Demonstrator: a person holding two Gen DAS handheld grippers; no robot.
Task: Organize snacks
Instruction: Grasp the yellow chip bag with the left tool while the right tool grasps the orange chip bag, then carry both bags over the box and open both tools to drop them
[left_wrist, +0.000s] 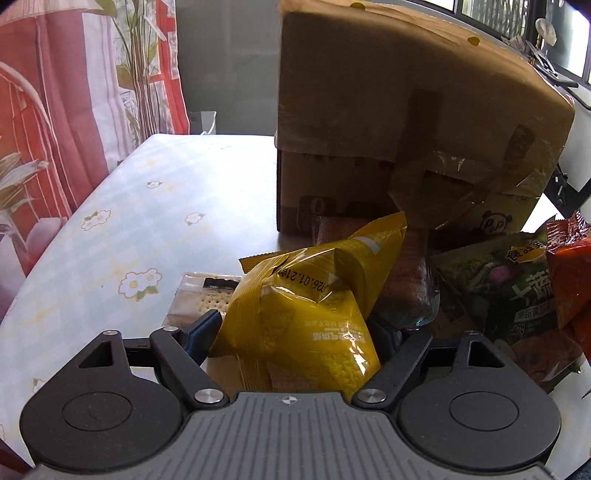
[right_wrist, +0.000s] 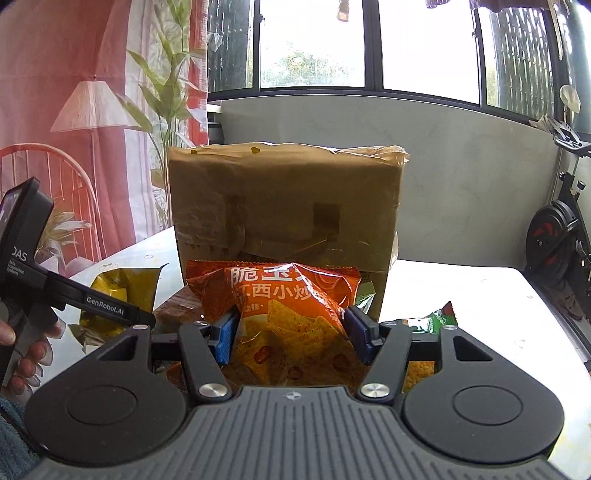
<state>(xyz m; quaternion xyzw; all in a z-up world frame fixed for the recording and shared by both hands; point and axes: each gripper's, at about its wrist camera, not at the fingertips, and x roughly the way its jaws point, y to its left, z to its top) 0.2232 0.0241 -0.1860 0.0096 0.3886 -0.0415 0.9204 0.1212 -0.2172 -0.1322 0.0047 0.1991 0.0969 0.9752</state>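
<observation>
My left gripper (left_wrist: 295, 332) is shut on a yellow snack bag (left_wrist: 306, 314), pinched between its blue pads. My right gripper (right_wrist: 291, 332) is shut on an orange chip bag (right_wrist: 288, 314), held in front of a tall cardboard box (right_wrist: 284, 199). The box also shows in the left wrist view (left_wrist: 406, 110), standing behind the snack pile. The yellow bag (right_wrist: 118, 291) and the left gripper's body (right_wrist: 55, 291) show at the left of the right wrist view. The orange bag (left_wrist: 569, 273) shows at the right edge of the left wrist view.
A cracker pack (left_wrist: 203, 295), a brown wrapped snack (left_wrist: 410, 280) and a green snack bag (left_wrist: 506, 288) lie on the table (left_wrist: 129, 221) by the box. Another green bag (right_wrist: 432, 321) lies right of the orange bag. A curtain (left_wrist: 74, 92) hangs left; an exercise bike (right_wrist: 561, 240) stands right.
</observation>
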